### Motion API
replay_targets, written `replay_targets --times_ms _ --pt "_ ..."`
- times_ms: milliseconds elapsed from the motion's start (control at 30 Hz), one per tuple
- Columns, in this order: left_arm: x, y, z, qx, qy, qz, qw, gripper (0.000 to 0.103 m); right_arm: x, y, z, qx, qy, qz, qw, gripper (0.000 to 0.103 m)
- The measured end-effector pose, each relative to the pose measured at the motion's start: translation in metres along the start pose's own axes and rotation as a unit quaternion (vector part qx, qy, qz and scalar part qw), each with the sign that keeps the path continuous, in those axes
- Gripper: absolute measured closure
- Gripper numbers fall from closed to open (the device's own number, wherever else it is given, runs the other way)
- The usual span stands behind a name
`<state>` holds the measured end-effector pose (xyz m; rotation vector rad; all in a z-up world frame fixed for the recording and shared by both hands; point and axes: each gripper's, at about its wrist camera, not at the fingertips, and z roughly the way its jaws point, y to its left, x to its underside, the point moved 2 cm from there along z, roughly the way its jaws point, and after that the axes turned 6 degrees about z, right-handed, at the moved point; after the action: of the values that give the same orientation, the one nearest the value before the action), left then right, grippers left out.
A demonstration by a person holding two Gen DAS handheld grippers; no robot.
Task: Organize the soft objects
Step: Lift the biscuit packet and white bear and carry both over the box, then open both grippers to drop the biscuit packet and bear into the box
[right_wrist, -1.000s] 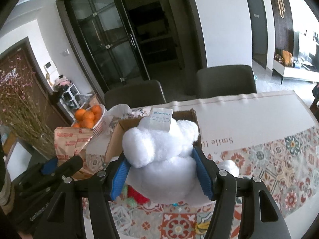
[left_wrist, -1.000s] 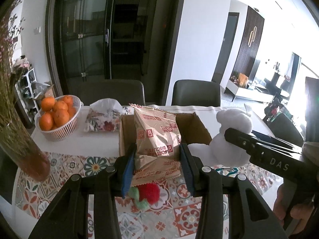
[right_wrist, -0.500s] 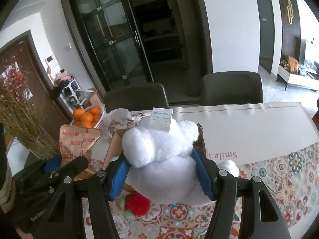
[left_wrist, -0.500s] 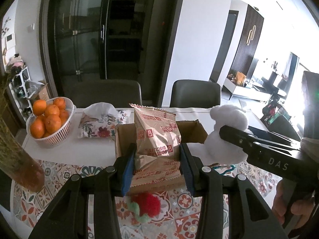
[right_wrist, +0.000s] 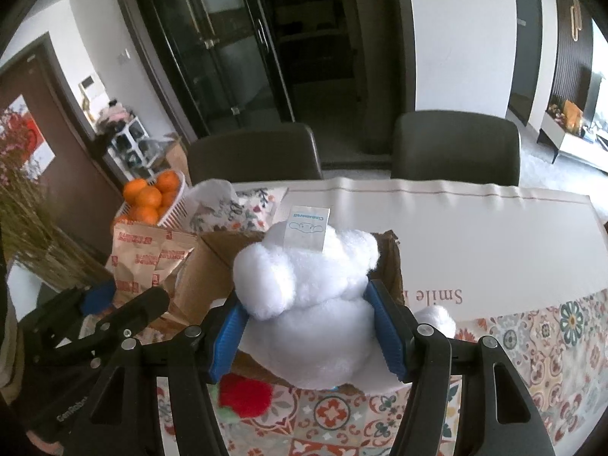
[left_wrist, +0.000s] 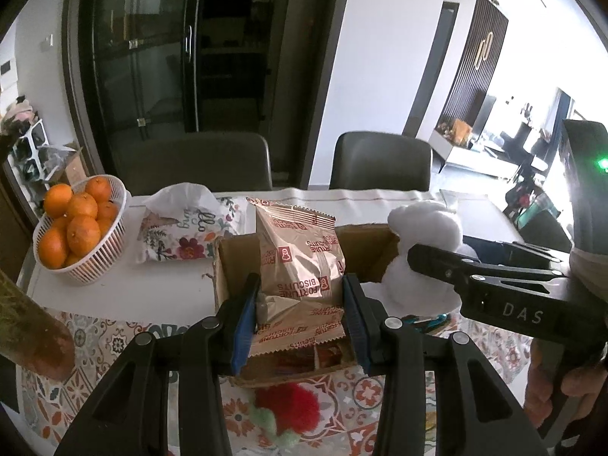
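Note:
My left gripper (left_wrist: 300, 304) is shut on a tan biscuit bag (left_wrist: 300, 262) and holds it over the open cardboard box (left_wrist: 235, 262). My right gripper (right_wrist: 311, 326) is shut on a white plush toy (right_wrist: 311, 304) with a paper tag, held above the same box (right_wrist: 212, 266). The plush also shows in the left wrist view (left_wrist: 421, 254), the bag in the right wrist view (right_wrist: 140, 262). A red and green strawberry plush (left_wrist: 288, 406) lies on the patterned cloth in front of the box, also in the right wrist view (right_wrist: 243, 395).
A white basket of oranges (left_wrist: 76, 228) stands at the back left beside a floral tissue pack (left_wrist: 182, 228). A vase with dried branches (left_wrist: 34, 326) stands at the left edge. Two grey chairs (left_wrist: 380, 163) stand behind the table.
Both grippers have moved forward with their loads, so the box has come closer beneath them. The strawberry plush now sits lower in both views.

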<state>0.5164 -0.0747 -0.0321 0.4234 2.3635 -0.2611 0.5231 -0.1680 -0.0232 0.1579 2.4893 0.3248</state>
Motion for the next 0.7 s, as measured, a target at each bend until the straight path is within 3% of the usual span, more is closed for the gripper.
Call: replay_targets --times_ms 467,700 --pt "0.016 0.005 0.062 0.013 0.075 0.010 0.9970 0.060 0.007 -0.014 0.073 -0.001 0.106 0.010 0.994 0.040" --pt "0.026 0.005 0.079 0.016 0.104 0.017 0.9943 0.060 0.007 -0.007 0.084 0.006 0.118 -0.009 0.993 0.038"
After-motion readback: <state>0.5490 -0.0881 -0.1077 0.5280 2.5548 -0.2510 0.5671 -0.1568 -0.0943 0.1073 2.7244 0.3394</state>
